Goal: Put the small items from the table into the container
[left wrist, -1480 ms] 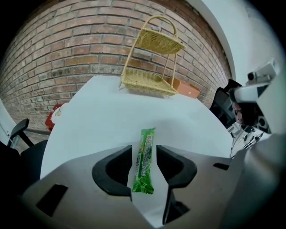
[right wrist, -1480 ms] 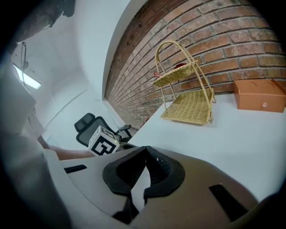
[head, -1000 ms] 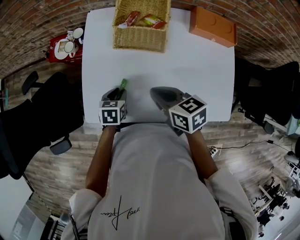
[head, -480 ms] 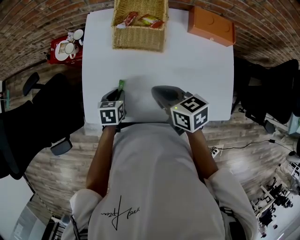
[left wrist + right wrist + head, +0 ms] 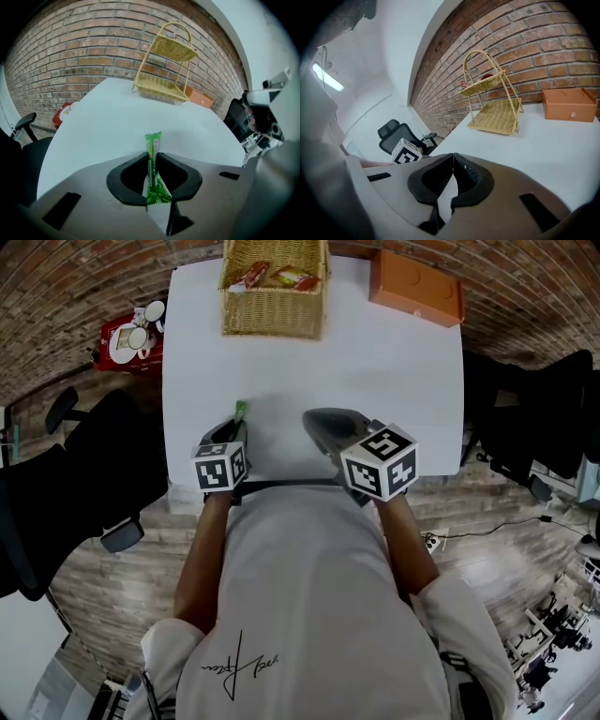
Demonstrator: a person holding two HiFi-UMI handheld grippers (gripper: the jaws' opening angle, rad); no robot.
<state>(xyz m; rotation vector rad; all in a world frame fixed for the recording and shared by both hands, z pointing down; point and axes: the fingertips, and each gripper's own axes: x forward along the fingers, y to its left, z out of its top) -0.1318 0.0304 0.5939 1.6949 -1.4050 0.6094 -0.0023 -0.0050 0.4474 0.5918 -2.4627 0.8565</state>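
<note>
A slim green snack packet (image 5: 153, 139) lies on the white table (image 5: 375, 362) near its front left, and its far end (image 5: 240, 409) pokes out beyond my left gripper (image 5: 233, 430). In the left gripper view the jaws of that gripper (image 5: 152, 156) are closing, and their black pads press the packet on both sides. My right gripper (image 5: 315, 421) hovers a little to the right with its jaws (image 5: 453, 157) shut on nothing. The two-tier wicker basket (image 5: 272, 310) stands at the table's far edge, with two snack packets (image 5: 281, 277) in its top tier.
An orange box (image 5: 415, 289) sits at the table's far right, beside the basket (image 5: 497, 115). A brick wall runs behind them. Black office chairs (image 5: 89, 474) stand on the left and right of the table. A red tray with cups (image 5: 131, 334) stands off the left edge.
The left gripper's jaws have closed in on the green packet, which was lying between wider jaws a second ago. Neither hand has shifted noticeably.
</note>
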